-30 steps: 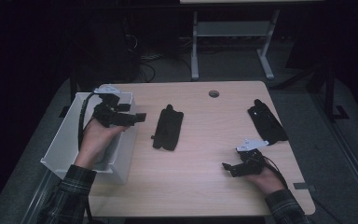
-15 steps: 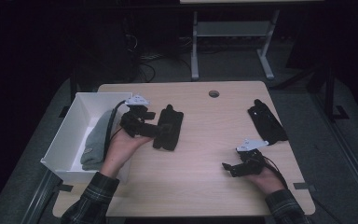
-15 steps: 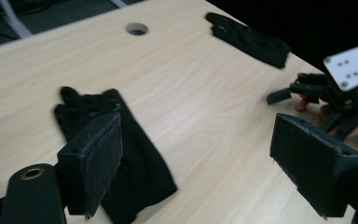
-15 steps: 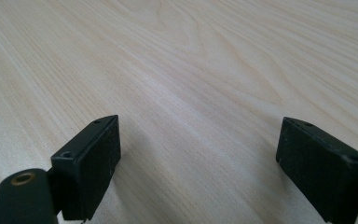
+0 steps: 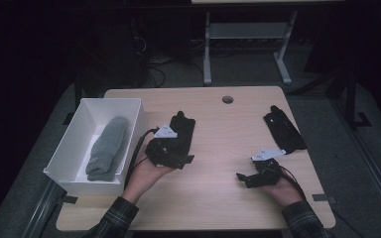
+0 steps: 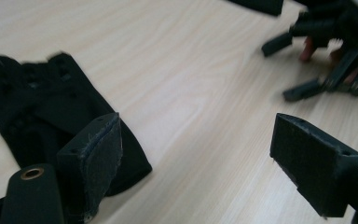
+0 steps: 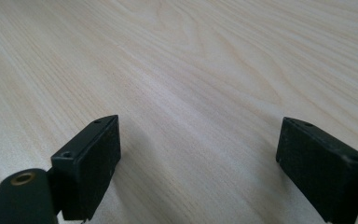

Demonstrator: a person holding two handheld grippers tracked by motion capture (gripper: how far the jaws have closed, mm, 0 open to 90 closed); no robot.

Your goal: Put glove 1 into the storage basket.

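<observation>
A black glove (image 5: pixel 181 130) lies flat near the middle of the wooden table (image 5: pixel 218 124); its near end sits under my left gripper (image 5: pixel 184 159). In the left gripper view that glove (image 6: pixel 42 112) lies beside and behind the left jaw, and my left gripper (image 6: pixel 200 158) is open with bare wood between its jaws. A second black glove (image 5: pixel 284 130) rests at the table's right side. My right gripper (image 5: pixel 242 178) sits low near the front right, open over bare wood (image 7: pixel 200 154). A grey mitten (image 5: pixel 106 148) lies inside the white box (image 5: pixel 74 144).
The white box stands at the table's left edge, partly overhanging it. A round cable hole (image 5: pixel 227 99) is at the table's far side. A metal table frame (image 5: pixel 245 42) and cables sit on the dark floor beyond. The other gripper (image 6: pixel 326 51) shows far off in the left gripper view.
My left gripper has moved from over the white box rightward and nearer, down onto the near end of the middle black glove. The grey mitten now lies uncovered in the box. The right gripper stayed put.
</observation>
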